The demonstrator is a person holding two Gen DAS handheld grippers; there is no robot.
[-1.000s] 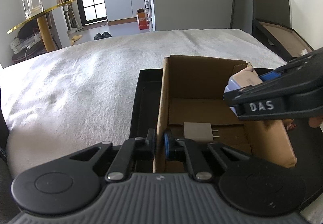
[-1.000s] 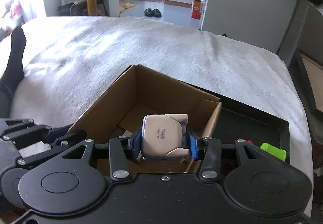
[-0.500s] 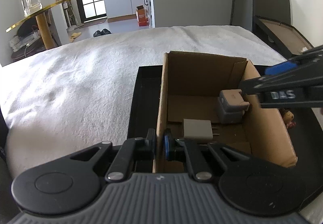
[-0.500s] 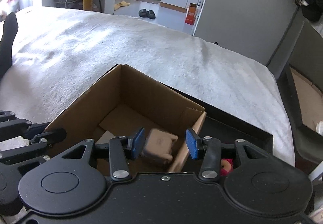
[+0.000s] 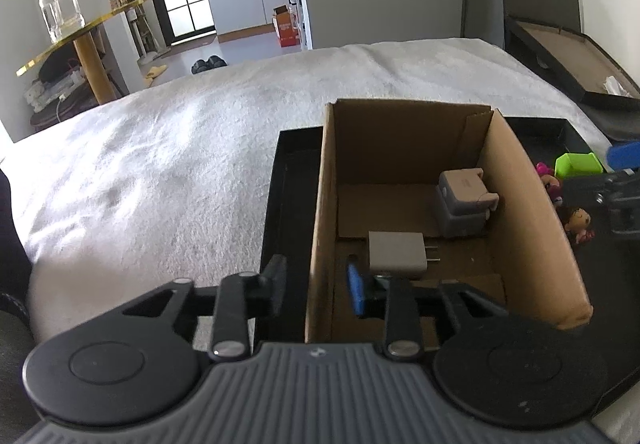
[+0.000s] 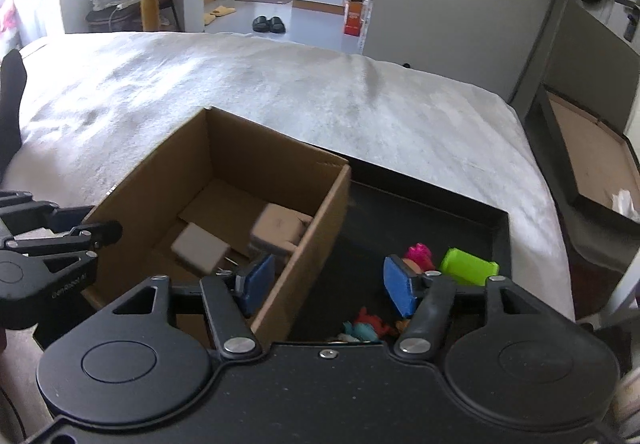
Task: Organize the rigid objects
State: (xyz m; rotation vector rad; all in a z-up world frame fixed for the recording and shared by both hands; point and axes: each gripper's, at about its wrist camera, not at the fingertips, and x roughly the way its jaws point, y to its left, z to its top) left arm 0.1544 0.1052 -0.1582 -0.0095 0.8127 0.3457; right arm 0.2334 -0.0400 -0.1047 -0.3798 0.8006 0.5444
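A beige, boxy clamshell gadget (image 5: 464,200) (grey underside) sits in the cardboard box (image 5: 532,244) beside a white charger (image 5: 396,253); both claws, left claw (image 5: 316,290) and right claw (image 6: 328,284), have just been opening, nothing pinched.

Small figures (image 6: 366,326) half hidden behind gripper body (kind unclear), grey adapter (image 6: 278,230) motion-blurred

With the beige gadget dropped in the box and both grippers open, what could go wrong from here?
1. The left hand-held gripper has just been opening, and its jaws straddle the cardboard box wall without pressing it; unheld, the box might slide in the black tray.
2. The right hand-held gripper, which has also just been opening, straddles the box's other wall and could catch it when pulling away.
3. The small toys lie crowded together; one grab may knock the neighbours.
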